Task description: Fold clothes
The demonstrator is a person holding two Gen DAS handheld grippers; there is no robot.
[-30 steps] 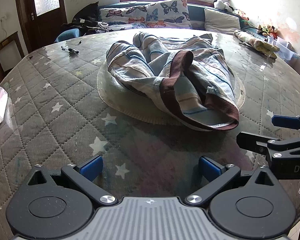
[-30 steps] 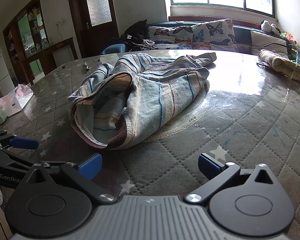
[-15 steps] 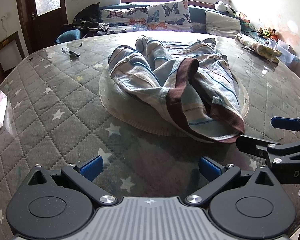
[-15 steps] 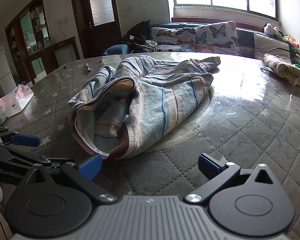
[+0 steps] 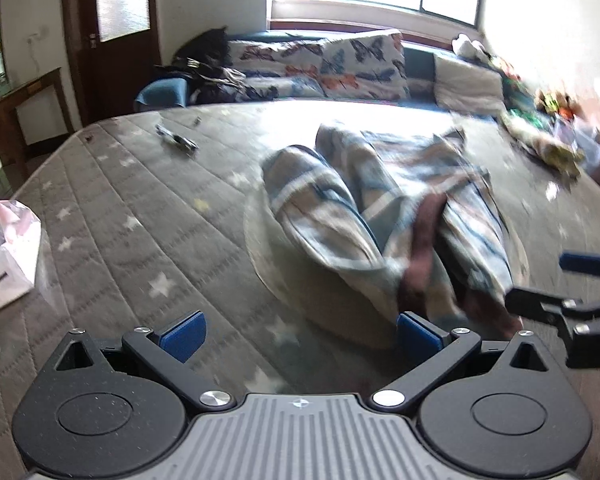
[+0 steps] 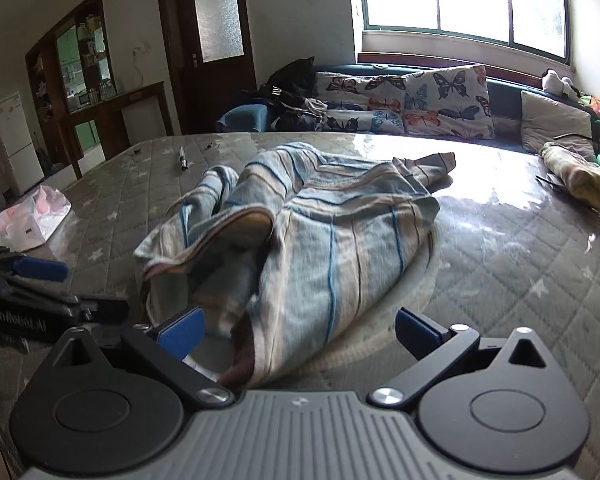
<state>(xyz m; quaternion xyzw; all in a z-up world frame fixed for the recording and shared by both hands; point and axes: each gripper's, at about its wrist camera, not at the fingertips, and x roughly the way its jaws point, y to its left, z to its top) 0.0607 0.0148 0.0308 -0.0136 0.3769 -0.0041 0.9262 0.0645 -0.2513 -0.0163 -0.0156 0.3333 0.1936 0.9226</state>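
A crumpled striped garment, blue and beige with a brown hem, lies in a heap on the quilted star-pattern table. My left gripper is open, and its right pad sits against the garment's near edge. The left wrist view is motion-blurred. In the right wrist view the garment fills the middle, and its brown hem lies between the wide-open fingers of my right gripper. Each gripper shows in the other's view: the right gripper at the garment's hem, the left gripper beside its opening.
A round pale mat lies under the garment. A marker pen rests at the far left of the table, a pink-white plastic bag at its left edge, a yellowish cloth at the far right. A cushioned sofa stands behind.
Both grippers have moved forward to the garment's near edge. The brown hem now lies between the right gripper's fingers. The left view has tilted up and blurred.
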